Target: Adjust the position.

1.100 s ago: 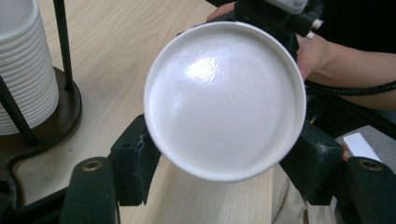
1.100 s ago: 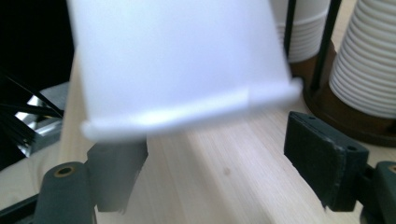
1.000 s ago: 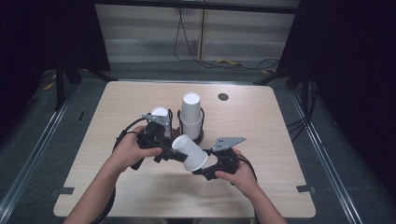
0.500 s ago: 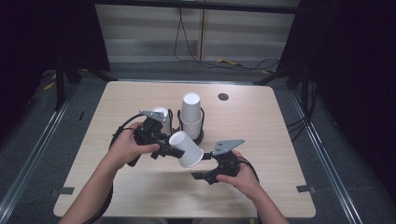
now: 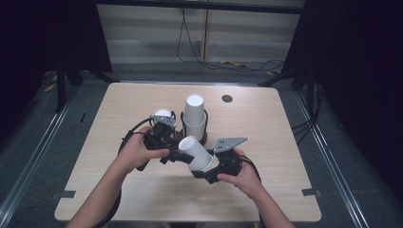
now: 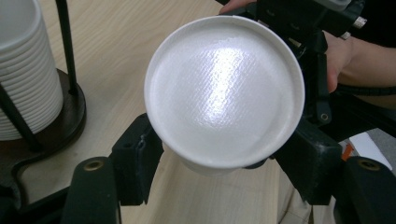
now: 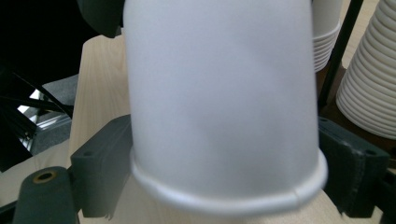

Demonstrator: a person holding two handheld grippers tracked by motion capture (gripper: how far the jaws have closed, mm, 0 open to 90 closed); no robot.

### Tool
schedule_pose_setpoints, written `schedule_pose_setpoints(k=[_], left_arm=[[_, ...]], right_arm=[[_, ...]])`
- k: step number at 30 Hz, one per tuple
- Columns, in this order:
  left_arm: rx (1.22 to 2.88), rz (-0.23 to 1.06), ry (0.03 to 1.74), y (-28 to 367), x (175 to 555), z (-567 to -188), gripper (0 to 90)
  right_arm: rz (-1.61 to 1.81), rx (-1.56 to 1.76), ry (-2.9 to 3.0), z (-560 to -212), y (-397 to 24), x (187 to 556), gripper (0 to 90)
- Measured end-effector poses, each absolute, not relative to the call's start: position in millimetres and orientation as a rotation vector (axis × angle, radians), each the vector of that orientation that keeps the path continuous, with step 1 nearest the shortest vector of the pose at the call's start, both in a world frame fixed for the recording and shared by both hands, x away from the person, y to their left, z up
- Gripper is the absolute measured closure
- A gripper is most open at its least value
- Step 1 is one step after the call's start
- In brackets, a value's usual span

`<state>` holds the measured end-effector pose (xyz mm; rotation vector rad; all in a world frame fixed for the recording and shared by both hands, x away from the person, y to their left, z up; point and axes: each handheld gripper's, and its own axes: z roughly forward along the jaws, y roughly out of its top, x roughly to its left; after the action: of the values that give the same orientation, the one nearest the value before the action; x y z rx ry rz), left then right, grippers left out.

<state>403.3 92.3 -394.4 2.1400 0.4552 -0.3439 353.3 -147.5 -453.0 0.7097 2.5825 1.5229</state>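
Paper cup (image 5: 196, 153) held base-end by left gripper (image 5: 177, 153) — right gripper (image 5: 203, 172) opened around its rim — cup stack (image 5: 195, 116) just behind.

A light wooden table (image 5: 119, 190) with rounded corners stands on grey floor (image 5: 342, 142). Beyond it, cables (image 5: 223, 64) trail along a pale wall panel (image 5: 142, 33); dark, possibly curtained, surroundings flank both sides.

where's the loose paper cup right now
In the high view the cup lies tilted between the two hand-held grippers, just in front of the cup stack near the table's middle.
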Motion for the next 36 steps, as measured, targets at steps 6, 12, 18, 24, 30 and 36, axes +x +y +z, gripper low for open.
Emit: schedule_pose_setpoints(k=[6,12,18,24,30,36], left_arm=[[2.131,-0.350,0.459,91,402,-399,33.9],[2.121,-0.358,0.447,93,401,-405,33.8],[2.173,-0.330,0.432,95,396,-413,34.6],[2.225,-0.273,0.450,101,394,-419,28.7],[2.292,-0.168,0.376,104,388,-415,25.8],[2.287,-0.140,0.316,96,386,-405,24.3]], right_arm=[[1.524,0.693,2.614,-454,-149,353,19.8],[1.466,0.666,2.653,-452,-151,353,27.7],[1.427,0.657,2.689,-450,-154,354,30.0],[1.379,0.628,2.719,-447,-154,356,31.0],[1.297,0.596,2.771,-445,-158,357,31.0],[1.259,0.577,2.802,-444,-158,357,30.6]])
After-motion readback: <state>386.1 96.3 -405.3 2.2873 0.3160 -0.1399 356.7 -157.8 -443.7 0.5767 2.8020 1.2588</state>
